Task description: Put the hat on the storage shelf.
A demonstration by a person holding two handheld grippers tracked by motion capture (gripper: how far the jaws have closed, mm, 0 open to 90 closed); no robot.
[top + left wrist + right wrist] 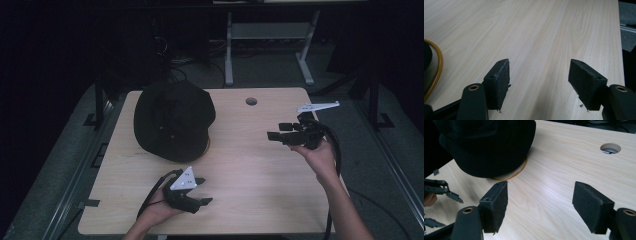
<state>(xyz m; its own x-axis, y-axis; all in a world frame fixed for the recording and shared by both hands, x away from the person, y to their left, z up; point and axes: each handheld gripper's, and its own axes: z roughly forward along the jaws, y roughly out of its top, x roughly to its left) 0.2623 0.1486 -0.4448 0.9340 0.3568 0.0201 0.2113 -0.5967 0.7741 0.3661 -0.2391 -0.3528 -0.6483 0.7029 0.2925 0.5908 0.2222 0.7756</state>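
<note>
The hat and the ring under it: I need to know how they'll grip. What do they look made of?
Hat: soft matte black fabric, probably cotton, its crown slumped. Ring: smooth, glossy amber, perhaps plastic or lacquered wood; mostly hidden.

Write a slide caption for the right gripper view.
Open right gripper above the table, facing a black hat that sits on an orange ring.

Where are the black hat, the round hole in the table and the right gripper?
black hat (172, 120): high view, crown.
round hole (251, 101): high view, its middle.
right gripper (277, 131): high view, between its fingertips.
</note>
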